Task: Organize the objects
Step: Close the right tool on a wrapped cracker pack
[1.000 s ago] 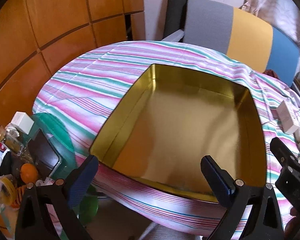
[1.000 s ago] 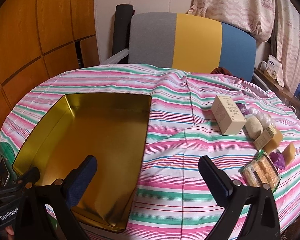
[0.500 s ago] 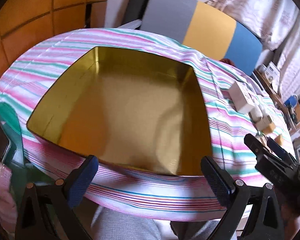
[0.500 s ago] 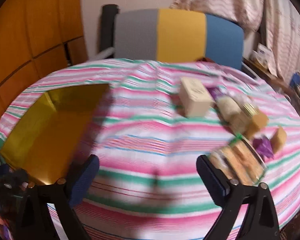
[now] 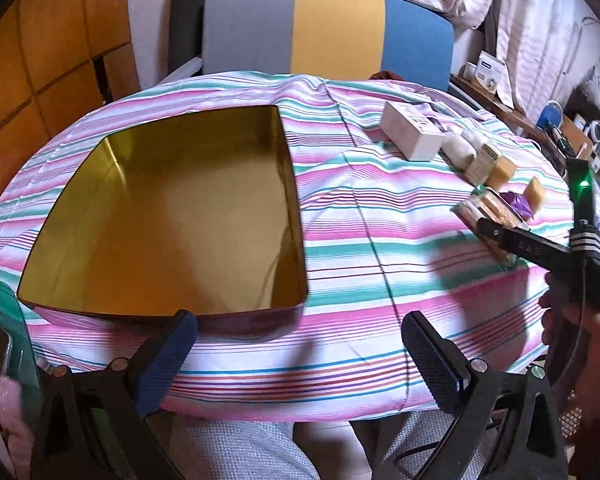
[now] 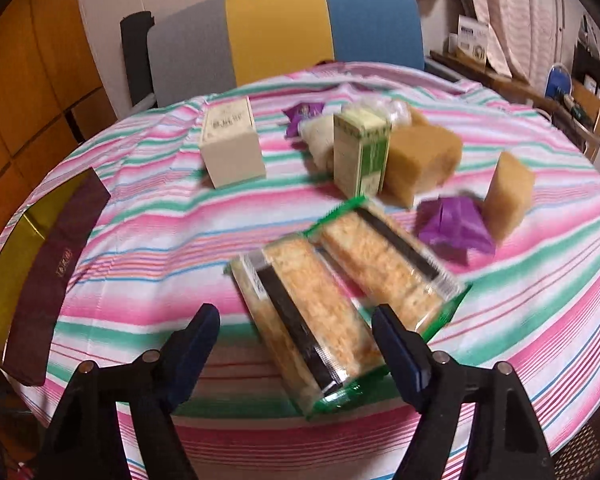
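The right gripper [image 6: 296,344] has its jaws apart, one on each side of the near end of a wrapped snack pack [image 6: 312,320] without touching it, and a second pack [image 6: 384,264] lies just beside. Behind them stand a green-white carton [image 6: 360,152], a cream box [image 6: 232,144], tan blocks [image 6: 424,160] and a purple wrapper [image 6: 456,228], a little blurred. The left gripper [image 5: 300,364] is also open, near the empty gold tin [image 5: 180,216] on the striped cloth [image 5: 360,280].

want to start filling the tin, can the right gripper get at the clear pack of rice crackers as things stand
Probably yes. The right gripper is open, its fingers already either side of the near end of the cracker pack. Nothing lies between them; the purple wrapper and green box sit farther back.
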Action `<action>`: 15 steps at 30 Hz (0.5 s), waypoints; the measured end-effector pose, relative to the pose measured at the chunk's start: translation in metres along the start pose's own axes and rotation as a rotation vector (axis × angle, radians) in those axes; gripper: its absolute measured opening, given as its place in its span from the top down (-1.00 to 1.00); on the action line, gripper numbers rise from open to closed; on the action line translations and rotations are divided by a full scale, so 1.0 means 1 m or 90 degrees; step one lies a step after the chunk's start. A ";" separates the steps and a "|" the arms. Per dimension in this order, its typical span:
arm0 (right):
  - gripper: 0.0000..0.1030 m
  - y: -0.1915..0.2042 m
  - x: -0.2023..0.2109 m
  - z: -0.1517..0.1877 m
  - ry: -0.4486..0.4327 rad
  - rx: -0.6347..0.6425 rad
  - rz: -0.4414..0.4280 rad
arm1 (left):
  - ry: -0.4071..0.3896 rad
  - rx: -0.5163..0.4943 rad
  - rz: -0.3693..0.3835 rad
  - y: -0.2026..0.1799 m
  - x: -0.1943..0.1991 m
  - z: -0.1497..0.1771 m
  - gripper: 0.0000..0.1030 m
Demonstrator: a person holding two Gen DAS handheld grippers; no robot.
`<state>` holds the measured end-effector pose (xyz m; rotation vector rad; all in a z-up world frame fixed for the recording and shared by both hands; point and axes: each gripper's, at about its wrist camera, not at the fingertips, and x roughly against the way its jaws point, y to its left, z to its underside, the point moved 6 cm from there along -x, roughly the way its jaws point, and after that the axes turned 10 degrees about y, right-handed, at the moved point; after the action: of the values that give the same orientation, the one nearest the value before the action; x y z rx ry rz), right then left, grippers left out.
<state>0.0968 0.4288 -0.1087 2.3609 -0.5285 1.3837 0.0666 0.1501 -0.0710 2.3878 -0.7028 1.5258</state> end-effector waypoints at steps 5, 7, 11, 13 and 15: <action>-0.55 0.018 -0.002 0.013 0.015 0.007 -0.052 | 0.004 0.016 0.011 -0.002 -0.003 0.002 -1.00; -0.55 0.034 0.002 0.016 0.019 0.027 -0.109 | 0.004 0.022 0.018 -0.003 -0.001 0.003 -1.00; -0.47 0.040 0.016 0.016 0.008 0.049 -0.159 | 0.013 0.025 0.036 -0.007 -0.001 0.003 -1.00; -0.41 0.026 0.023 0.009 -0.015 0.043 -0.130 | 0.009 0.021 0.046 -0.010 0.001 0.004 -1.00; -0.39 0.002 0.028 -0.001 -0.035 0.022 -0.090 | 0.010 0.020 0.063 -0.016 0.001 0.006 -1.00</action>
<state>0.1080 0.4231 -0.0832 2.4196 -0.3469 1.2780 0.0793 0.1610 -0.0714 2.3942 -0.8114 1.6041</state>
